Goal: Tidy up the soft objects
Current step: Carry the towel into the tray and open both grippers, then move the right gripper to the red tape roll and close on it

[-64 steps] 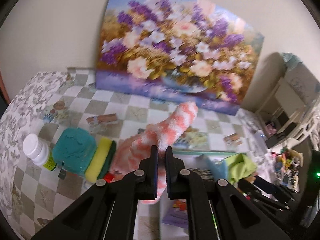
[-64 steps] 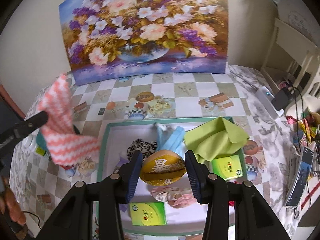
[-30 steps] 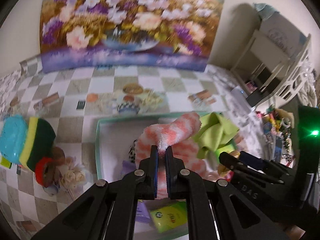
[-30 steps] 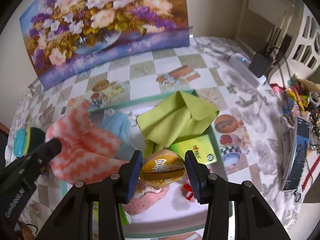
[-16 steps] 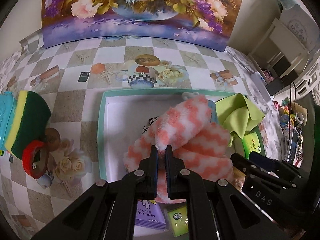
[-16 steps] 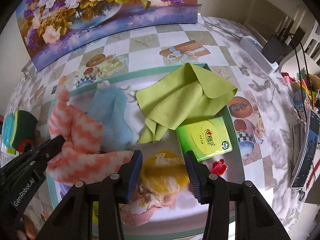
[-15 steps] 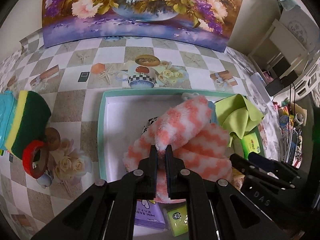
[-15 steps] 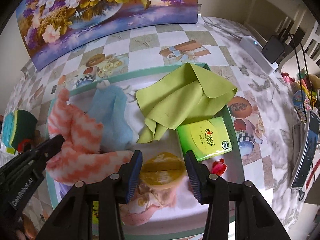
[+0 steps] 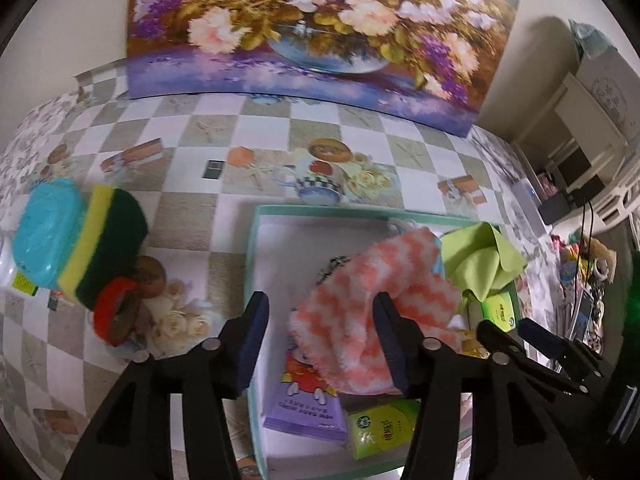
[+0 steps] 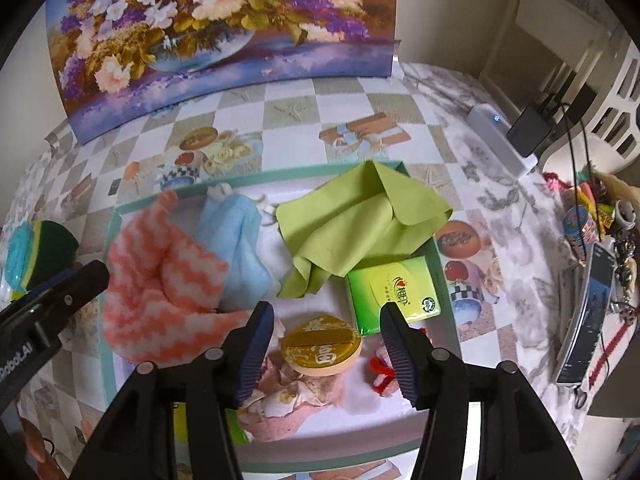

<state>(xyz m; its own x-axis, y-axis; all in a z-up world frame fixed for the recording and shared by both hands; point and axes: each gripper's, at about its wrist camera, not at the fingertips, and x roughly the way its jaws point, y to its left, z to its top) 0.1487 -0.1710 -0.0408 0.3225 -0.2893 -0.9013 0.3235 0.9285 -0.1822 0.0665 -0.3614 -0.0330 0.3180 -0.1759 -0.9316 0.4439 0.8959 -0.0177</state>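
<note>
Tray (image 10: pixel 256 454) on the counter (image 9: pixel 192 148) already held: pink-and-white fluffy cloth (image 9: pixel 372 304), blue cloth (image 10: pixel 240 240), green cloth (image 10: pixel 360 220), gold cushion (image 10: pixel 321 349), tissue packs.
Left tool (image 9: pixel 320 340): spread wide, empty, above the fluffy cloth.
Right tool (image 10: pixel 326 342): spread wide, empty, over the cushion.
Outstanding, apparently: sponge (image 9: pixel 108 240) beside the tray.

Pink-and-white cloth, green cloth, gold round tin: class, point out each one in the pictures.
pink-and-white cloth (image 10: pixel 160 280): right wrist view, middle of its folds.
green cloth (image 10: pixel 360 224): right wrist view, centre fold.
gold round tin (image 10: pixel 320 344): right wrist view, lid.
</note>
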